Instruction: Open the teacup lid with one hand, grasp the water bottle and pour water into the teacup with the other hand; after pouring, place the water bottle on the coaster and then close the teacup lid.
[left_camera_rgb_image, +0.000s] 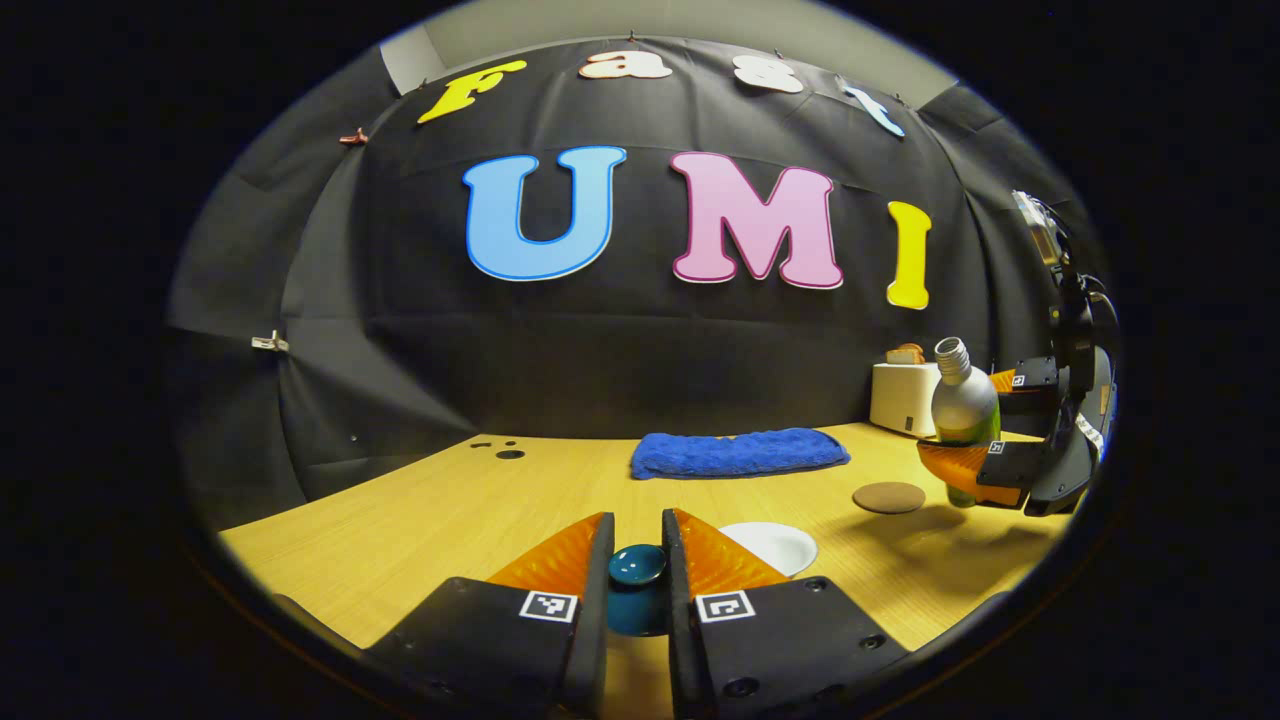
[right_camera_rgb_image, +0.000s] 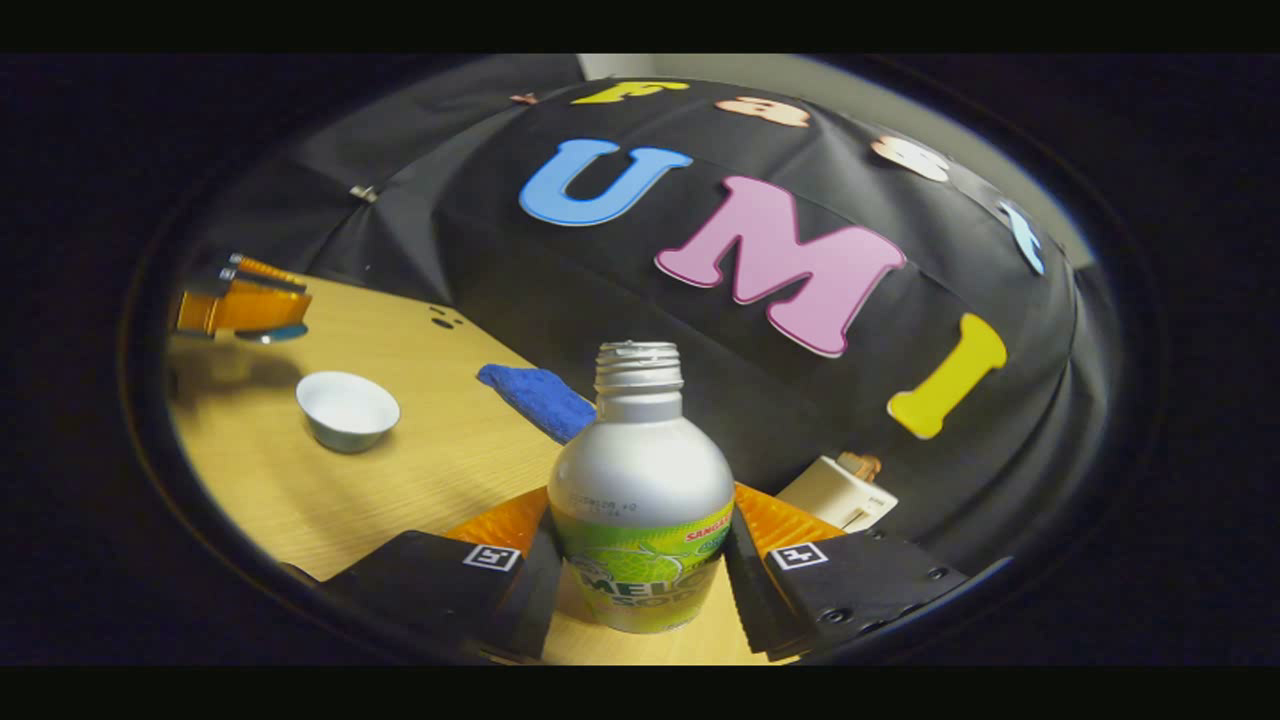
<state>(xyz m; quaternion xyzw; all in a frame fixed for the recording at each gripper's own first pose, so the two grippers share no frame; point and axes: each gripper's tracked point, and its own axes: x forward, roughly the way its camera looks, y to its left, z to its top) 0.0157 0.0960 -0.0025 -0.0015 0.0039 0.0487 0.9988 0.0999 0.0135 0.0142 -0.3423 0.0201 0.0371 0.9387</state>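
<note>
Black cloth wall behind, light wooden table (left_camera_rgb_image: 420, 520) in front, running right up to the cloth at the back. Loads of bare wood on the left half, just a few small dark holes (left_camera_rgb_image: 508, 453) near the far left edge.

Toward the back, lying flat along the far edge: blue towel (left_camera_rgb_image: 738, 452), well apart from everything else. Far right corner, tight against the wall: white toaster (left_camera_rgb_image: 900, 398) with bread poking out the top.

Held up off the table on the right: water bottle (right_camera_rgb_image: 640, 500), cap off, roughly upright with a slight lean, clamped on both sides by the right gripper (right_camera_rgb_image: 640, 560), one finger on each flank of the label. Seen from the left gripper view, bottle and gripper (left_camera_rgb_image: 985, 450) throwing a shadow on the wood below, so plenty of air underneath.

White teacup (right_camera_rgb_image: 347, 408) open, sitting on bare wood with free space all around, just to the right of the left gripper's fingers. Round brown coaster (left_camera_rgb_image: 888, 497) flat on the table between teacup and bottle, near both, touching neither.

Dark teal lid (left_camera_rgb_image: 637, 565) pinched by its knob between the jaws of the left gripper (left_camera_rgb_image: 638, 560), lifted clear beside the teacup.
</note>
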